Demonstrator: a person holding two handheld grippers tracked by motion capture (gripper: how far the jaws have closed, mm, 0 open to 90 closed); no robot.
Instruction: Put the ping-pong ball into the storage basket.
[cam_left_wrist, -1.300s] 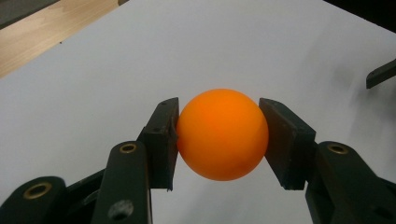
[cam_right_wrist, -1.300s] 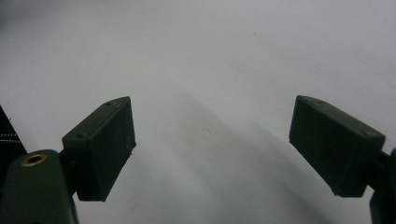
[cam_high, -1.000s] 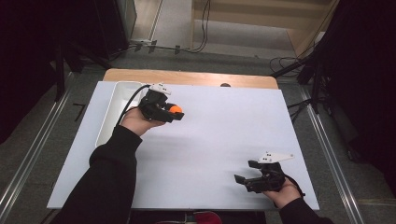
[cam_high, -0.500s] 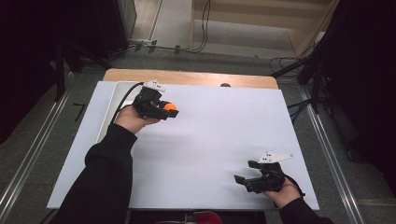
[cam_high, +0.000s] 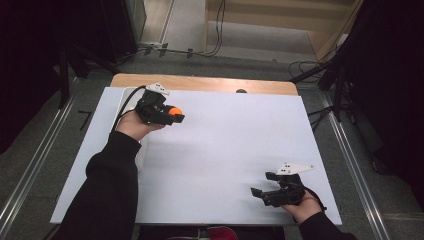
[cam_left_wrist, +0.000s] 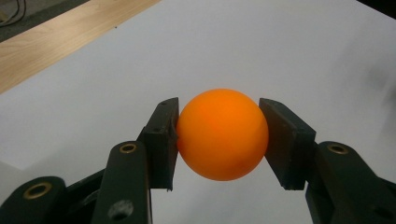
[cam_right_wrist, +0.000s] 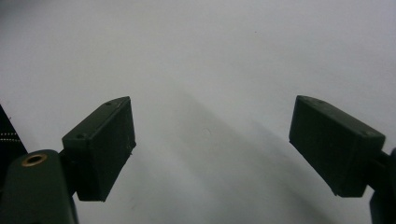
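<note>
1. The smooth, matte orange plastic ball is round, about the size of a table-tennis ball, with no marking visible on the side that shows.
2. It sits clamped between the two black fingers of the left gripper, one pad pressing on each side.
3. It is held off the white surface, not touching it.
4. Seen from above, it is over the far left part of that surface, near the wooden edge strip.
</note>
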